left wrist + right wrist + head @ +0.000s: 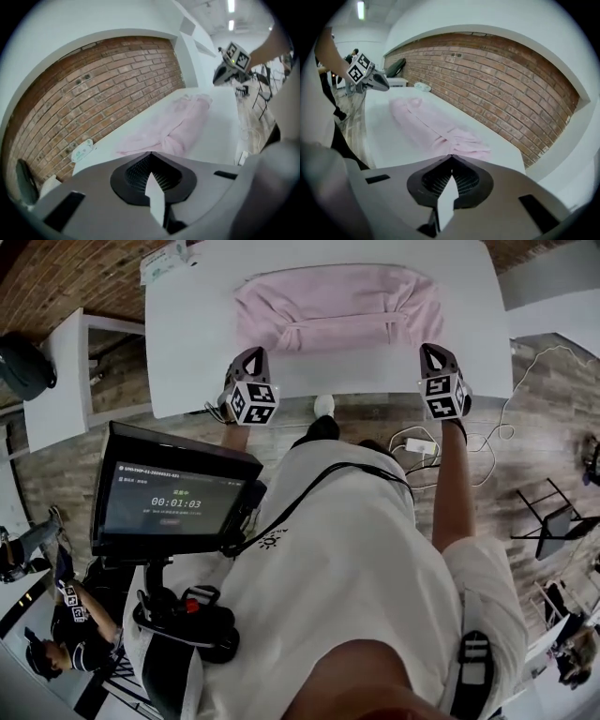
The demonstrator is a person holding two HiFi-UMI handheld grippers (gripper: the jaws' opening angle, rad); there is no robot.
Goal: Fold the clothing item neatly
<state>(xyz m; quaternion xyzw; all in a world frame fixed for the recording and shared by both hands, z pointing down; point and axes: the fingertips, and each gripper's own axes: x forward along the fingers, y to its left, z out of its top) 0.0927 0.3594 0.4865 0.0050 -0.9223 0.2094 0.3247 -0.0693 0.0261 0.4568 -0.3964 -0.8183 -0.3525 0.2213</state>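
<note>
The white table [187, 334] filled the top of the head view, and the task's thing, the pink garment [337, 306], lay across its far half at your twelve o'clock. It was gathered into a broad band with its sides turned inward and creases bunched near the middle of its near edge. Judging by that shape, you were between folds: the first narrowing looked done, but the piece was still long and uneven, so it was not yet neat. Your left gripper [251, 357] hung over the near table edge at the garment's seven o'clock and your right gripper [433, 352] at its five o'clock, both well clear of the cloth. Each gripper view showed its jaws pressed together with nothing between them. The next move probably called for parting both pairs, reaching toward twelve o'clock, and pinching matching points on the two ends or the near hem, so that the layers would lift together without the tucked sides spilling out. As for containers, only a dark bag [23, 367] sat on a side surface at your nine o'clock, and its contents could not be seen. A small pale packet [164, 259] lay on the table's corner at the garment's ten o'clock.
</note>
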